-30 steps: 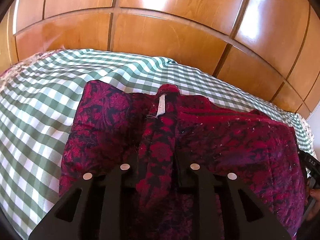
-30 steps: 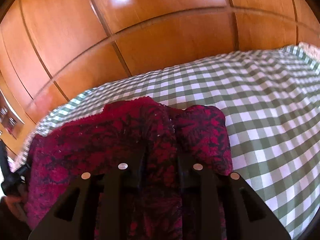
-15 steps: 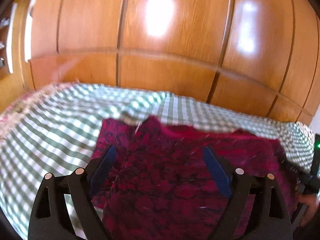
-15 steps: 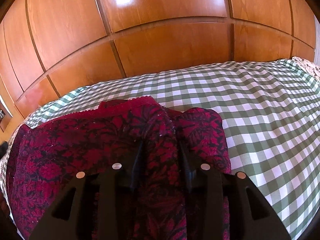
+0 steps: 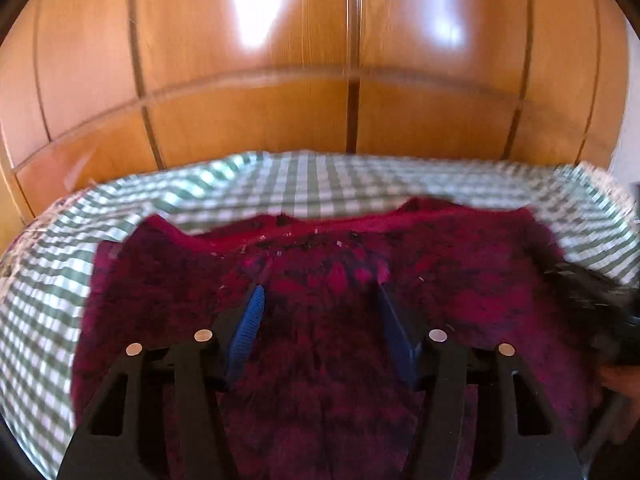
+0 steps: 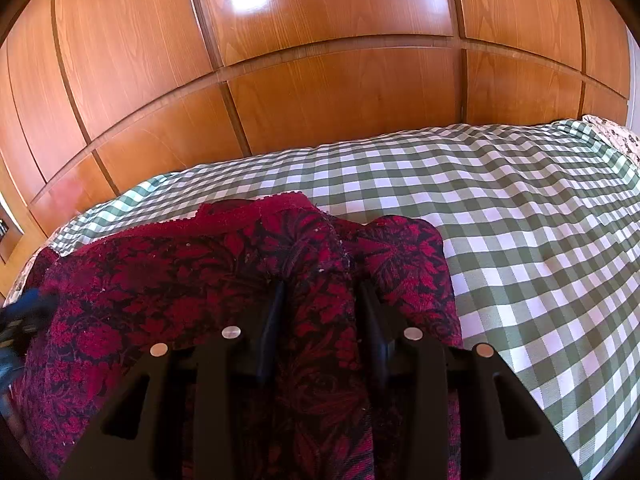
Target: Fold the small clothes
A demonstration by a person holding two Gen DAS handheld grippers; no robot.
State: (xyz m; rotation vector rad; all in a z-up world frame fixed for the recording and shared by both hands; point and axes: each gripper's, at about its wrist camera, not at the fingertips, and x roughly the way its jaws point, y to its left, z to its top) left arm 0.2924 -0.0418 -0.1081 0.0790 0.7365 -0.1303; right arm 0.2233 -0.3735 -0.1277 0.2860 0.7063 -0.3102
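Writing: no brand, label or lettering is readable in either view.
Garment: a dark red and black floral-patterned knit garment (image 6: 168, 296) is lying on the bed, spread flat across the near side of the cover; its weave is looking thick and slightly fuzzy, with a plain red scalloped band along the far edge.
Bed: a green and white gingham bed cover (image 6: 520, 216) is stretching smooth and flat; the checks are small and even.
Backdrop: glossy orange-brown wooden wardrobe panels (image 6: 340, 92) are standing behind the bed, catching bright window reflections.
Left tongs: the left tongs (image 5: 320, 304) are hovering over the garment's middle, blurred by motion; the jaws are closing, with cloth lying beneath them, and the blue ribbed pads (image 5: 250, 320) are not pressing it.
Right tongs: the right tongs (image 6: 320, 304) are pinching a raised ridge of the garment near its right edge, the black fingers pressing the fold from both sides.
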